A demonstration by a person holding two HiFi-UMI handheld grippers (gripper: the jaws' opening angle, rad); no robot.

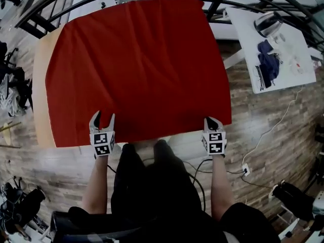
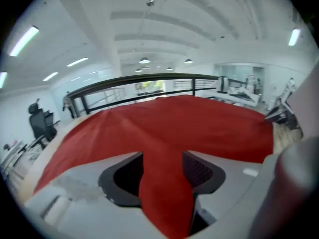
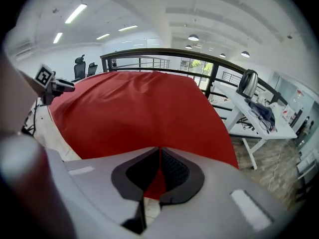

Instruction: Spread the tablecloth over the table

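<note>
Tablecloth point(image 1: 136, 70) lay over bench point(image 1: 39, 85); step: squaring near hem. R gripper point(image 1: 211, 119) fingers clamped it; L gripper point(image 1: 104, 115) fingers apart, cloth between. Next prob.: L closes, pulls left.

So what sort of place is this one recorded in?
Probably an open-plan office or lab, perhaps on an upper level: a black railing, an office chair, strip ceiling lights, and a white desk with a kettle.
</note>
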